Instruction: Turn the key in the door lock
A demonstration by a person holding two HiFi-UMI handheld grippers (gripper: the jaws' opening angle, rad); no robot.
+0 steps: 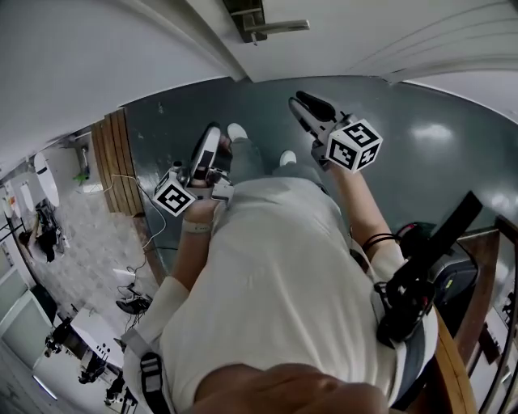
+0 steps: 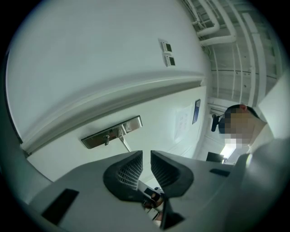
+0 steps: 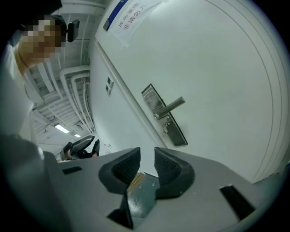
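A white door (image 1: 340, 32) stands ahead, with a metal lock plate (image 1: 247, 16) and lever handle (image 1: 279, 27) at the top of the head view. In the right gripper view the lock plate (image 3: 163, 115) carries the lever handle (image 3: 171, 106) and, below it, a small key (image 3: 166, 128) in the cylinder. The left gripper view shows the same plate (image 2: 112, 132) and key (image 2: 106, 138). Both grippers hang short of the door, touching nothing. My left gripper (image 2: 146, 154) (image 1: 212, 133) shows a narrow slit between its jaws. My right gripper (image 3: 147, 152) (image 1: 303, 101) is slightly open and holds nothing.
The floor (image 1: 421, 145) is dark green. Wooden boards (image 1: 113, 162) and a cable lie at the left. A black device (image 1: 421, 275) hangs at the person's right hip beside a wooden rail (image 1: 457, 372). A paper notice (image 3: 131, 18) is on the door; switches (image 2: 166, 52) are on the wall.
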